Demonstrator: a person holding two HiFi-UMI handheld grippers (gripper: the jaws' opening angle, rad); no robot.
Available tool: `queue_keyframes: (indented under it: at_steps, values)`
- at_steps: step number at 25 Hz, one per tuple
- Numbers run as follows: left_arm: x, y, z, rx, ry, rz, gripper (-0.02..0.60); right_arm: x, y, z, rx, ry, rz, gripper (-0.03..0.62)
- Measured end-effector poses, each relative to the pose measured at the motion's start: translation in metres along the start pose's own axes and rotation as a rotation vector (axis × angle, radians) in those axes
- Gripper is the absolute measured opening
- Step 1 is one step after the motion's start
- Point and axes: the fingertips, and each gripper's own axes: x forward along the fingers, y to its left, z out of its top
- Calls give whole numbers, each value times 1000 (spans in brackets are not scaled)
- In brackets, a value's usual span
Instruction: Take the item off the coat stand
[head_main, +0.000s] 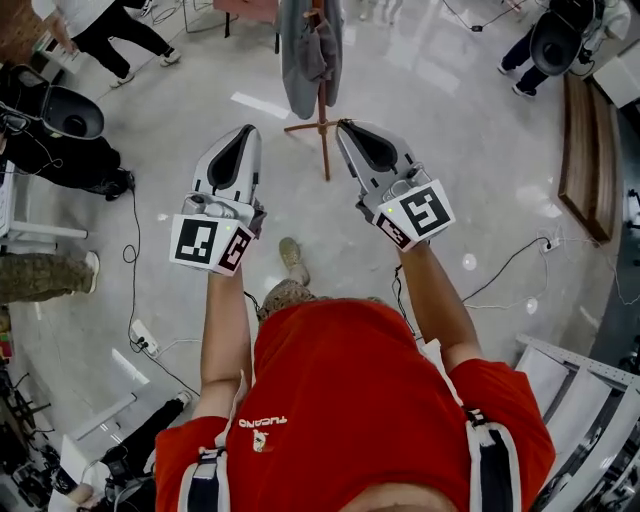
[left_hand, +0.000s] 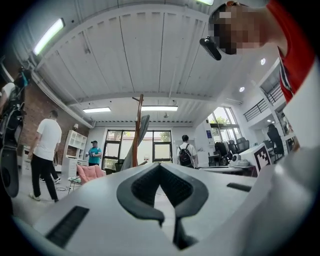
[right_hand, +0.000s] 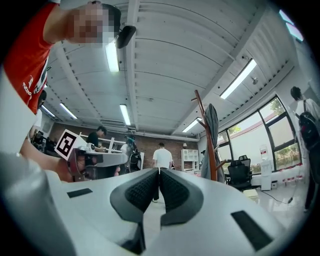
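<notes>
A wooden coat stand (head_main: 323, 125) rises from the shiny floor straight ahead, with a grey garment (head_main: 305, 50) hanging from its top. My left gripper (head_main: 247, 130) is shut and empty, held a little left of the stand's legs. My right gripper (head_main: 343, 124) is shut too, empty, its tip close to the pole's right side. In the left gripper view the stand (left_hand: 138, 125) and garment (left_hand: 141, 137) show beyond the closed jaw tips (left_hand: 160, 166). In the right gripper view the stand (right_hand: 204, 135) and garment (right_hand: 212, 135) lie to the right of the closed tips (right_hand: 159, 170).
People stand around the room's edges. Cables (head_main: 132, 250) and a power strip (head_main: 143, 338) lie on the floor at the left. A wooden bench (head_main: 585, 160) runs along the right. A pink chair (left_hand: 90, 172) sits far left of the stand.
</notes>
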Motion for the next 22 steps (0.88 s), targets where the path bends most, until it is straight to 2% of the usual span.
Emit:
queue_keyframes:
  at_steps: [5,7,13,22]
  values:
    - [39,62,-12,-24,9,-46,9,59,-28,-21,-14,39,-64,41]
    - [56,86,-15,-29,12,-66,9,83,-43,-33,-13,62,-99,111]
    - [96,154,-33,-48,22,-133,9,146,-85,-86,-23,188,-215,209]
    - [162,201,-67,-63,31,-161,9,188,-156,-159,-12,360,-348,267]
